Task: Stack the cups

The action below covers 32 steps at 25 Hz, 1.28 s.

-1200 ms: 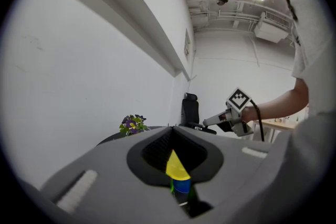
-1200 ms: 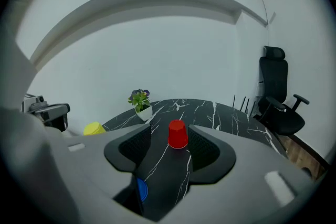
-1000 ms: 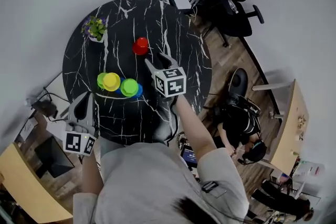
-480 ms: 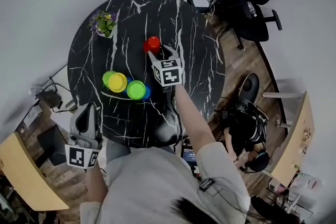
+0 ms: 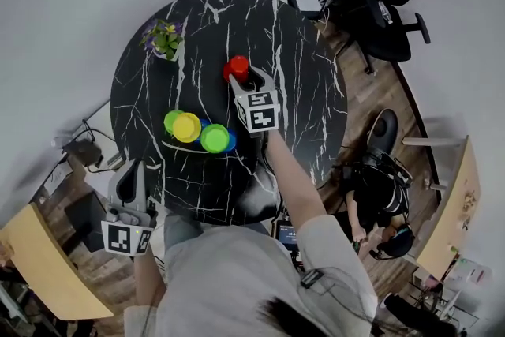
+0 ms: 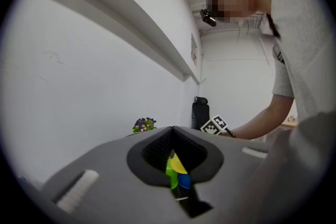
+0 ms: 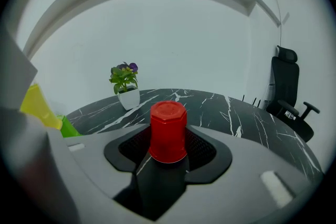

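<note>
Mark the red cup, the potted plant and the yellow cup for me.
red cup [image 7: 168, 134]: right gripper view, side wall.
potted plant [image 7: 129, 98]: right gripper view, white pot.
yellow cup [image 5: 187, 126]: head view, top face.

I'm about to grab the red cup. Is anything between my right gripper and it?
Nothing visible stands in the way. The red cup stands upside down between the right gripper's open jaws, with bare table around it. The other cups sit apart, off to the left.

Your right gripper [image 5: 245, 80] has come forward and down — its open jaws now flank the red cup [image 5: 236, 67].
</note>
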{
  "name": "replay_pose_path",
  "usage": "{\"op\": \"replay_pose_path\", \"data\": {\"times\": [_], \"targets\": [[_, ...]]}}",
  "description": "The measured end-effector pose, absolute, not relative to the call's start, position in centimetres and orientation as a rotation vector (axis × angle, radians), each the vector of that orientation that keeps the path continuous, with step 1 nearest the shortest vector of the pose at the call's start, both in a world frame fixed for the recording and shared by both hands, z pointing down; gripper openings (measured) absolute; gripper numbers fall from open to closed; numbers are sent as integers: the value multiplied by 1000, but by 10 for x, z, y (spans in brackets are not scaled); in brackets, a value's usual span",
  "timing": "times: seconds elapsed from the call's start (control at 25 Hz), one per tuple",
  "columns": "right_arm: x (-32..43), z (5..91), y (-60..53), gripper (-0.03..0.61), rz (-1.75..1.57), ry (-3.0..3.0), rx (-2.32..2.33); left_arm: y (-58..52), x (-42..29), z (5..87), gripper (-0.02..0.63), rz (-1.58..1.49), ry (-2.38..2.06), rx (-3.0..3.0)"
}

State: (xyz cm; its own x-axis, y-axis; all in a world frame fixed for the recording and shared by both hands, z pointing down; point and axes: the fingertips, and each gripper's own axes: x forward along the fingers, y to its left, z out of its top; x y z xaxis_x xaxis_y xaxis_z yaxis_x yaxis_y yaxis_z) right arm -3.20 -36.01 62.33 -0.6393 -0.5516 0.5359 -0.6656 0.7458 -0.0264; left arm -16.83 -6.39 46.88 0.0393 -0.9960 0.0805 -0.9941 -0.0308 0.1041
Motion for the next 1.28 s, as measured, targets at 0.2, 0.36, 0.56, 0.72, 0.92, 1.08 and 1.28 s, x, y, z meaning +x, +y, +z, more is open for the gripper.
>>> {"op": "replay_pose_path", "data": {"times": [0.2, 0.36, 0.56, 0.72, 0.92, 1.08, 1.28], "targets": [[-24, 589, -337, 199, 342, -2468, 955, -70, -170, 464, 57, -39, -2039, 2240], [-15, 551, -308, 198, 381, -2517, 993, -76, -168, 456, 57, -36, -1972, 2326], [4, 506, -273, 198, 473, -2566, 1103, -83, -162, 446, 57, -22, -1870, 2445], [15, 480, -246, 198, 502, -2570, 1173, -88, -158, 438, 57, -32, -1799, 2520], [14, 455, -214, 198, 484, -2556, 1226, -88, -158, 433, 57, -46, -1722, 2575], [1, 446, -189, 198, 467, -2545, 1229, -84, -162, 431, 57, -49, -1679, 2605], [-23, 450, -164, 198, 405, -2507, 1196, -77, -176, 431, 57, -52, -1665, 2603]]}}
